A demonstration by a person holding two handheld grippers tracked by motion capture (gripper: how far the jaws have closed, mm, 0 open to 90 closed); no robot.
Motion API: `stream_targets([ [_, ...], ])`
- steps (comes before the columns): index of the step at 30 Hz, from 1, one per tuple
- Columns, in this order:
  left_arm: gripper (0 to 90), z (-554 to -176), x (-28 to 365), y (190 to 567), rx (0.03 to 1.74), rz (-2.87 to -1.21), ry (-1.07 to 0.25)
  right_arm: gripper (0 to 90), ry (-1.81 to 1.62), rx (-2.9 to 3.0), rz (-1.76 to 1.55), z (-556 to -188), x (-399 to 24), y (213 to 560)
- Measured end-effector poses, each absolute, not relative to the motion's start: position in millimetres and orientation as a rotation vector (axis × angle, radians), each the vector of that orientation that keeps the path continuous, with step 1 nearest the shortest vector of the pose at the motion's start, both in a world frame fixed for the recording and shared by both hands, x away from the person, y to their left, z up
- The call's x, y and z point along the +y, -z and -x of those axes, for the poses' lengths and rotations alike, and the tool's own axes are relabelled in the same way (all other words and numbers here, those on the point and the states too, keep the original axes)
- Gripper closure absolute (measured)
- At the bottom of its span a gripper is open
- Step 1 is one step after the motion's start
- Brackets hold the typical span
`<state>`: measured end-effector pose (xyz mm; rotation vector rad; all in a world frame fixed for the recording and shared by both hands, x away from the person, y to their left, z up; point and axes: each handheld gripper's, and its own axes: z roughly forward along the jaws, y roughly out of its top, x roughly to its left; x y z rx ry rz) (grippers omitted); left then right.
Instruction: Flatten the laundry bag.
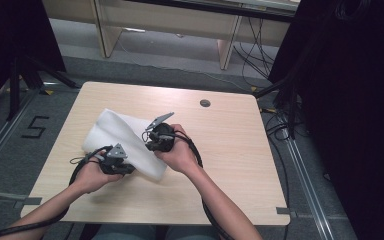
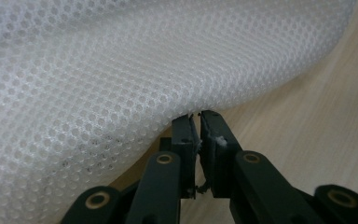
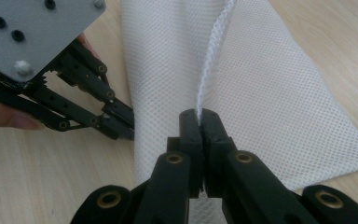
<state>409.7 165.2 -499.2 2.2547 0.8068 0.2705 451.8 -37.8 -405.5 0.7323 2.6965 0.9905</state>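
Now both grippers pinch the white mesh bag (image 1: 122, 140) lying left of the table's (image 1: 230, 150) middle, the left gripper (image 2: 196, 122) on its edge, the right gripper (image 3: 199, 120) on a raised fold, so probably the next move is lifting or spreading it together.

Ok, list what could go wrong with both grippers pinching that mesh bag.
1. The left gripper nips just the mesh bag's edge, so it may slip free.
2. The right gripper pinches a thin raised fold; pulling apart could snag or tear the weave.
3. The grippers sit close together and might collide.
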Motion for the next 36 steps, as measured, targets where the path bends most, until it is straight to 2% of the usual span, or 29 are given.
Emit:
stream_targets([
  [10,83.1,-417.7,167.4,501.5,0.817,-2.24,-0.314,89.9,-0.975,2.7,-0.715,-451.7,-36.7,401.4],
  [21,84.1,-403.1,148.9,495.2,0.741,-2.227,-0.249,89.9,-0.965,2.707,-0.729,-455.0,-37.4,398.5],
  [36,83.7,-425.6,129.3,508.7,0.761,-2.223,-0.273,90.0,-0.972,2.713,-0.698,-454.0,-31.3,391.9],
])
